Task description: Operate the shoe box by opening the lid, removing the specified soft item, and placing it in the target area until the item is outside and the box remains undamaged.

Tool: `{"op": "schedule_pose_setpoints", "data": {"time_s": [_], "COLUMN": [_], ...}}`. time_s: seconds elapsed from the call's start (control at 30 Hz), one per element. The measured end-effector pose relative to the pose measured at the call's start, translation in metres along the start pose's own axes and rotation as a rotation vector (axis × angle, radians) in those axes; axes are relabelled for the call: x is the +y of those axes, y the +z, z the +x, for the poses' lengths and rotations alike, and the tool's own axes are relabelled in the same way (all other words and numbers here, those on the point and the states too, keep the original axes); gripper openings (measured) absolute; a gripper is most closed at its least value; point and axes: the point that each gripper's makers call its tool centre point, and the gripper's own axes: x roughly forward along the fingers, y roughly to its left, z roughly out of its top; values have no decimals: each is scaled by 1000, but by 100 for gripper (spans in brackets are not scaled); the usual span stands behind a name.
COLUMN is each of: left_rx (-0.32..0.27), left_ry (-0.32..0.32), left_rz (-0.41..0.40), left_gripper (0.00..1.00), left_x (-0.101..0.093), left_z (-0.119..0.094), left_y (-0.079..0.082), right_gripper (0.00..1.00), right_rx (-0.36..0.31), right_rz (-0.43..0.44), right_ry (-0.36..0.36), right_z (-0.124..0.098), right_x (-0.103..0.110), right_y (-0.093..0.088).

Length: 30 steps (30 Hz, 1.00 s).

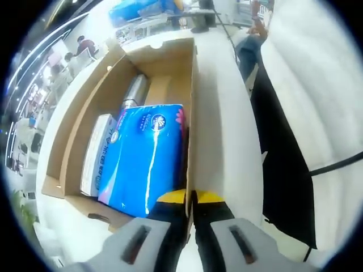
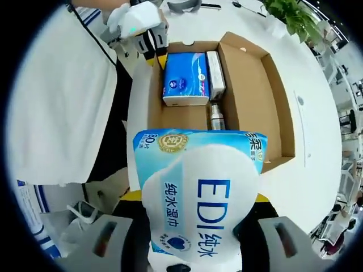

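The cardboard shoe box [image 1: 68, 153] lies open on a white table, its lid folded out to the side. Inside are a blue tissue pack [image 1: 144, 158], a slim white carton [image 1: 97, 150] and a silver bottle [image 1: 133, 93]. My left gripper [image 1: 191, 198] is shut on the box's side wall, its yellow-tipped jaws pinching the cardboard edge. In the right gripper view the box [image 2: 252, 90] lies below, with the left gripper [image 2: 154, 54] at its far corner. My right gripper [image 2: 195, 198] is shut on a soft light-blue and white wet-wipe pack [image 2: 198, 187], held up above the box's near end.
White table [image 2: 317, 113] surrounds the box. A person's white garment [image 2: 57, 96] and a black strip [image 1: 278, 170] lie beside the box on the left gripper's side. A potted plant [image 2: 289, 17] stands at the far table edge. People sit in the background [image 1: 85, 45].
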Motion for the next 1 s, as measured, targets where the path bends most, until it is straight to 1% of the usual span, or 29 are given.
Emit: {"op": "schedule_pose_setpoints", "data": {"time_s": [0.1,0.17,0.23,0.43,0.57,0.67,0.83,1.0], "left_rx": [1,1,1,2,3,5,5,7], "left_ry": [-2,-1,-1,1,-1,-2,-1,-7], "left_rz": [-1,-1,-1,-3,-4,-5,-6,-4], "left_gripper": [2,2,2,2,2,2,2,2], "left_x": [0,0,0,0,0,0,0,0], "left_z": [0,0,0,0,0,0,0,0], "left_y": [0,0,0,0,0,0,0,0], "right_gripper": [61,61,61,61,61,61,61,61], "right_rx": [29,37,44,93,101,101,137,146], "right_rz": [-15,-26,-20,-21,-9,-10,-15,-14], "right_ry": [8,11,16,32,40,43,57,60], "right_z": [2,3,4,8,9,11,19,26], "right_x": [3,4,4,7,8,9,10,10], "right_y": [-10,-16,-22,-43,-52,-55,-66,-75]}}
